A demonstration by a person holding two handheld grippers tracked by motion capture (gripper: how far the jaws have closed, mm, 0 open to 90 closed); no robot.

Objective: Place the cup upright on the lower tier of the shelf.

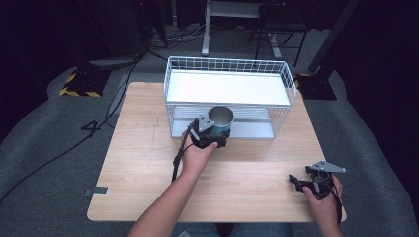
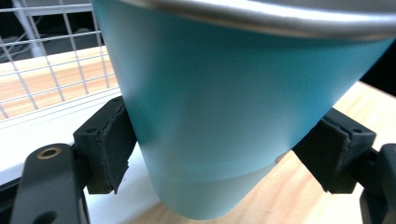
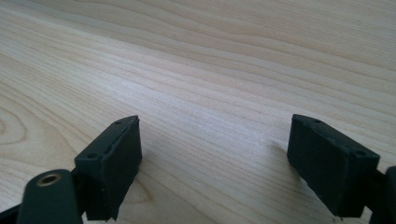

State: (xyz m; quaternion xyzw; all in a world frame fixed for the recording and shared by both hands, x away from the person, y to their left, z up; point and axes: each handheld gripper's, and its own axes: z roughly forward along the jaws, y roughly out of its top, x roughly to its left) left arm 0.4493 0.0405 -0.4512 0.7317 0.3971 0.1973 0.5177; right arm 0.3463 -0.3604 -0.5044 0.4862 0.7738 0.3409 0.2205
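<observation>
A teal metal cup with a steel rim is held just in front of the white wire basket, above the table. My left gripper is shut on the cup's lower body; in the left gripper view the teal cup sits between both pads, lifted off the wood. My right gripper rests low near the table's front right corner, open, with bare wood between its fingertips in the right gripper view.
The wire basket has a white shelf on top and a grey floor beneath it. The wooden table stands on grey carpet, with cables and stands behind it.
</observation>
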